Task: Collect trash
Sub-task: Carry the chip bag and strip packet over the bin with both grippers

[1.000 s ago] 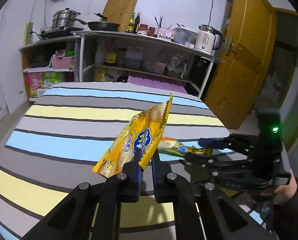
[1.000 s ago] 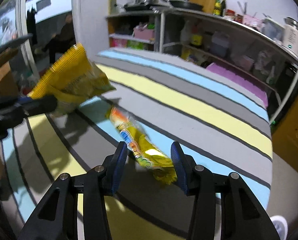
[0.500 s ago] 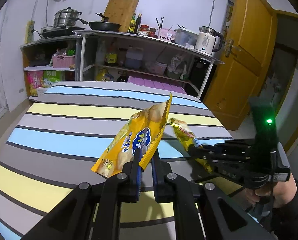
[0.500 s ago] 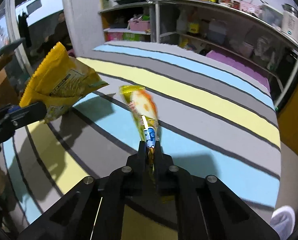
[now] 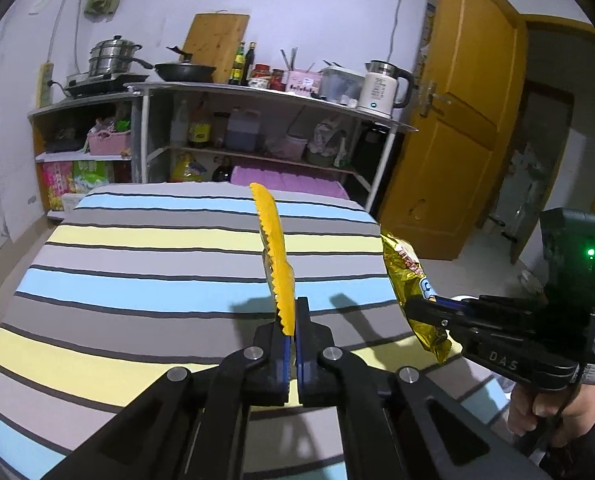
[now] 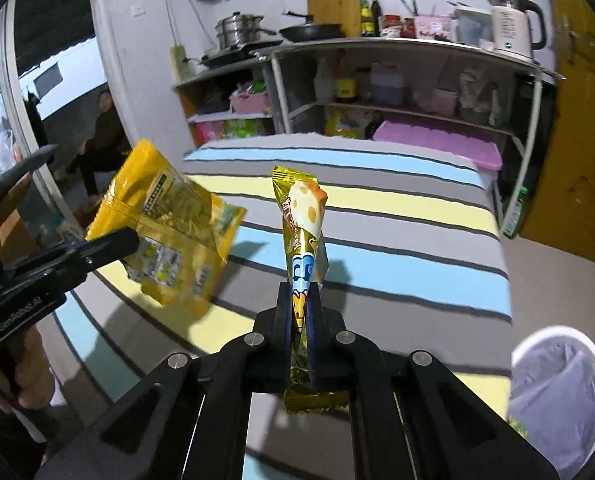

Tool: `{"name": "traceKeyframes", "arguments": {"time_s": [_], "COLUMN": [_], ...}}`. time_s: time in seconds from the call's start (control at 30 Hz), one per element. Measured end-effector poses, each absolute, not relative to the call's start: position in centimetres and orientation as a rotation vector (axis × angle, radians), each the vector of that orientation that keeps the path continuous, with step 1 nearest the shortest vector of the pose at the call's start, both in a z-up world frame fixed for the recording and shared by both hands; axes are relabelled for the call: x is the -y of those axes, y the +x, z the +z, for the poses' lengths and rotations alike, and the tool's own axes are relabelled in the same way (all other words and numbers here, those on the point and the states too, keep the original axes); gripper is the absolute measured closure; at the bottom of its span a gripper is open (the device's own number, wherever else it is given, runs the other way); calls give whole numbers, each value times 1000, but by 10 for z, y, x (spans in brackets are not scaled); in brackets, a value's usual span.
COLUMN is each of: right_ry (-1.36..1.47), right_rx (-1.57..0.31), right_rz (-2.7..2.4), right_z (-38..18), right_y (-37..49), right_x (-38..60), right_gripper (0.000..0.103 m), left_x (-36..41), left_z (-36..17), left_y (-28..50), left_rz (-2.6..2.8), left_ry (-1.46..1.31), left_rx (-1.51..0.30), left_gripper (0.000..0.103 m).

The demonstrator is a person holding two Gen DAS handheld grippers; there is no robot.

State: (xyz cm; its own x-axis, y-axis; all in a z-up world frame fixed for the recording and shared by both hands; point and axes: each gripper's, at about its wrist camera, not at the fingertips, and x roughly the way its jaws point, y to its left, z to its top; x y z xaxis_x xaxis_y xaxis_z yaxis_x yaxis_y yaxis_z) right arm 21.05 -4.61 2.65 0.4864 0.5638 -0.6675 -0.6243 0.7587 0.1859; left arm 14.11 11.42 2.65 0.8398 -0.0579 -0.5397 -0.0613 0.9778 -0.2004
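Both pieces of litter are off the striped table point(image 5: 145, 280) and in hand. The left gripper point(image 5: 293, 320) is clamped on a flat yellow snack bag point(image 5: 275, 248), crinkled foil with a serrated edge, held upright above the table's near edge. The right gripper point(image 6: 302, 312) pinches a slim, glossy gold wrapper point(image 6: 303, 220), tapered like a cone, above the table's near right corner. What remains, by the look of it, is the drop: a white bin point(image 6: 557, 384) with a pale plastic liner waits on the floor just off that corner.
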Motion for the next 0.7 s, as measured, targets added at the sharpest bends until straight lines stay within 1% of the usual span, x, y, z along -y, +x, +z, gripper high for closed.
{"name": "traceKeyframes", "arguments": {"time_s": [0.3,0.7], "right_ry": [-39,-6], "right_rx": [-751,-730], "right_rz": [677,580], "right_z": [42,46], "right_y": [192,183], "right_x": [77,130], "right_gripper": [97,97], "left_x": [-75,-17], "left_z": [43,52], "left_y": [134,148], "left_rz": [-60,-167], "left_ry": [-171,-134], "left_rx": [-562,-566], "left_gripper": [102,103]}}
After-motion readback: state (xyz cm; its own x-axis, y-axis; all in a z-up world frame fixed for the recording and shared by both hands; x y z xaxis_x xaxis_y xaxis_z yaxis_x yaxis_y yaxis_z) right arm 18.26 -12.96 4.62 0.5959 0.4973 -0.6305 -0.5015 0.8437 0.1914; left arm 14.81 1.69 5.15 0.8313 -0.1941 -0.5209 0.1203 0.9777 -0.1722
